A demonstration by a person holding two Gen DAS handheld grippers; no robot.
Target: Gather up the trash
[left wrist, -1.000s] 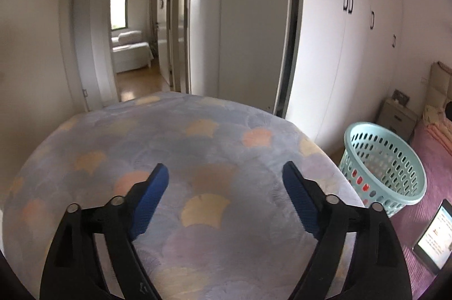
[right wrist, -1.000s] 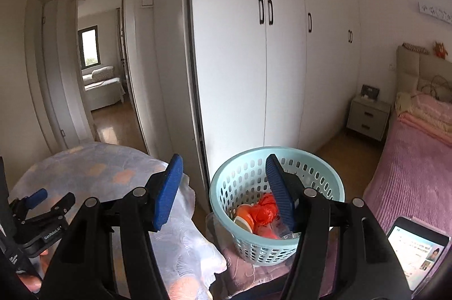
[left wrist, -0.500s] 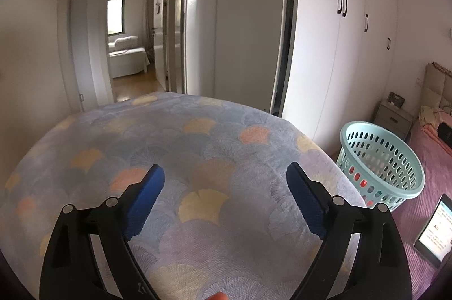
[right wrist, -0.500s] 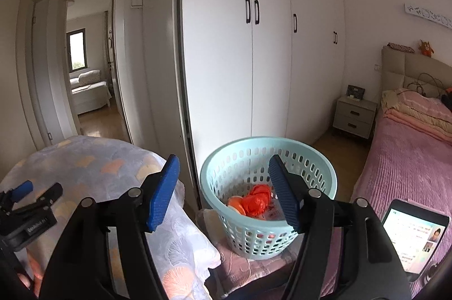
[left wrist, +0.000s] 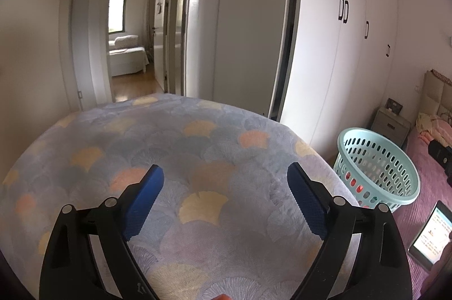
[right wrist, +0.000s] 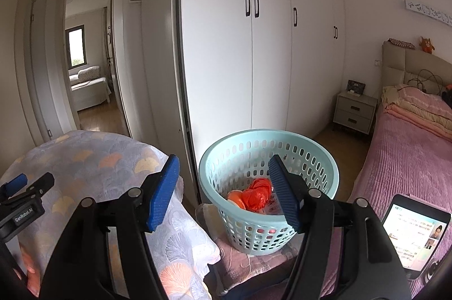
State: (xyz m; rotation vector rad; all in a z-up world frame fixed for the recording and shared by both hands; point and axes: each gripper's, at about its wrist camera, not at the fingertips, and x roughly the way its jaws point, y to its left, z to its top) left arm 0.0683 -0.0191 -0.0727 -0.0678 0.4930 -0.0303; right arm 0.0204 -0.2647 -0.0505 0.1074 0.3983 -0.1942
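Trash, an orange bag (right wrist: 255,194) among bits, lies in the blue basket (right wrist: 325,158) beside the patterned cloth's right edge (left wrist: 310,156). Both claws gape empty: left gripper (left wrist: 224,181), right gripper (right wrist: 223,171). Nothing loose shows; I'd scan before reaching.

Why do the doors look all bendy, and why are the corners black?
Left wrist view: the fisheye lens bows the wardrobe edges and leaves dark corners; the open left claw is sharp, and the bright far window looks washed out. Right wrist view: the same curving and dark corners; the right claw is open, the basket is clear, and the tablet screen glows brightly.
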